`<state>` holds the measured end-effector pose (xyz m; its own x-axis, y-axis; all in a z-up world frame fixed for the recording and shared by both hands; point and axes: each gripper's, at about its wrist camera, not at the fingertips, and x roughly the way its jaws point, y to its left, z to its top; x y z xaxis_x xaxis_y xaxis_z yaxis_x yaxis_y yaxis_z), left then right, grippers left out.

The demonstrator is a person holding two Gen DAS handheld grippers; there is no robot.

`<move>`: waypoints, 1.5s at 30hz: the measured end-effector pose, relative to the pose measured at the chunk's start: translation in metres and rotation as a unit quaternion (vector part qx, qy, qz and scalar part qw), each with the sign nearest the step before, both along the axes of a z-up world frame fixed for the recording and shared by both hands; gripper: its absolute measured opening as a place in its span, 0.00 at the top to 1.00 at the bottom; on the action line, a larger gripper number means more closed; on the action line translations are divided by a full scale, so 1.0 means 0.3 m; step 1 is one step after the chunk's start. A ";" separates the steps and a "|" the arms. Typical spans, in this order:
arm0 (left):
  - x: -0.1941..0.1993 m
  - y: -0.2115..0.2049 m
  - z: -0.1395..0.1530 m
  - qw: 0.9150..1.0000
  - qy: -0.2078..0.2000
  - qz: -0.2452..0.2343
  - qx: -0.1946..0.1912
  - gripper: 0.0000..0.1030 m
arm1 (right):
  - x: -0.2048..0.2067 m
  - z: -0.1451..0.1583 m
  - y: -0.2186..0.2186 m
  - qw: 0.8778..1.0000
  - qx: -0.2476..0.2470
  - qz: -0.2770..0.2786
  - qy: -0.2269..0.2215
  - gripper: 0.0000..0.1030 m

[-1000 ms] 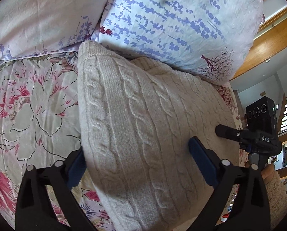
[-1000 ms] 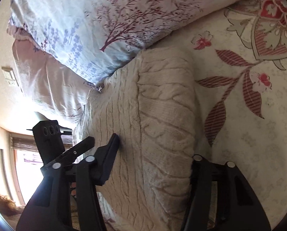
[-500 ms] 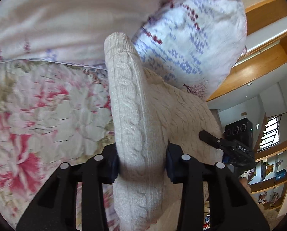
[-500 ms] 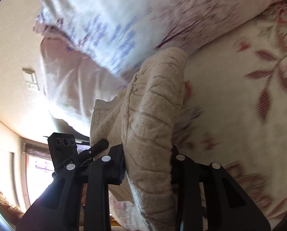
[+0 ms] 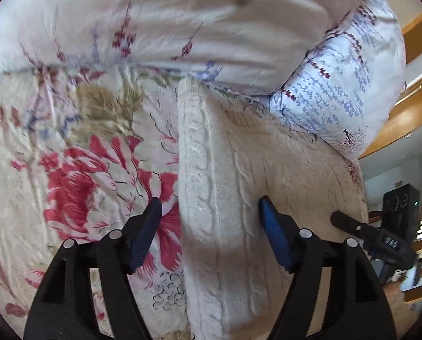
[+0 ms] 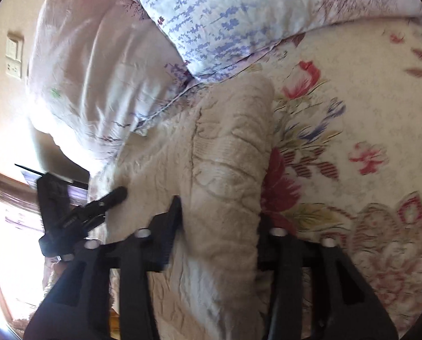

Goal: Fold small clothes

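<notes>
Bed with floral bedspread (image 5: 77, 170), big red and pink blooms, fills both wrist views. Two pillows (image 5: 182, 22) at the head: a pale pink one, and a white one with a purple sprig print (image 6: 225, 8) beside it. Cream cable-knit sweater (image 5: 219, 198) lies on the bedspread with its far end right up against the pillows. Its folded edge stands as a raised ridge running away from each camera.

Left gripper (image 5: 209, 212): jaws have just been opening and now stand spread, the sweater's ridge between them. Left pad clear of the knit, over the red flower. Right blue pad close to the knit; contact cannot be told. Not pinching.

Right gripper (image 6: 219, 218): jaws have just been opening, the sweater's fold between them. Left finger sits at the knit's side; the right finger is mostly hidden behind the fold, so cannot tell whether the pads press. Frame is motion-blurred.

Each wrist view shows the other gripper at the frame edge, over the flat part of the sweater. Wall switch plate (image 6: 14, 53) at far left in the right wrist view.
</notes>
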<state>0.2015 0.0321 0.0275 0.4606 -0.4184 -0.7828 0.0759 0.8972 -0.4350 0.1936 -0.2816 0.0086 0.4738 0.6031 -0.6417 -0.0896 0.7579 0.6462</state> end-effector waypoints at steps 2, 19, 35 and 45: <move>-0.049 0.004 0.065 0.998 -0.049 0.004 0.036 0.32 | -0.002 0.025 -0.014 0.999 0.017 -0.025 -0.011 0.46; -0.088 -0.280 0.035 0.977 -0.088 -0.114 0.157 0.25 | 0.072 -0.024 -0.058 0.991 -0.114 -0.071 -0.022 0.90; -0.290 -0.059 0.054 0.982 -0.115 -0.032 0.147 0.21 | -0.310 0.090 0.133 0.941 -0.260 0.018 -0.213 0.60; -0.310 -0.048 -0.067 0.981 -0.074 -0.037 0.176 0.19 | -0.329 -0.054 0.143 0.931 -0.324 0.025 -0.168 0.59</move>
<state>0.1086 0.0177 0.0075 0.5590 -0.1695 -0.8116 0.1845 0.9798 -0.0776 0.0949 -0.2386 -0.0076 0.6959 0.1670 -0.6984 -0.2490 0.9684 -0.0165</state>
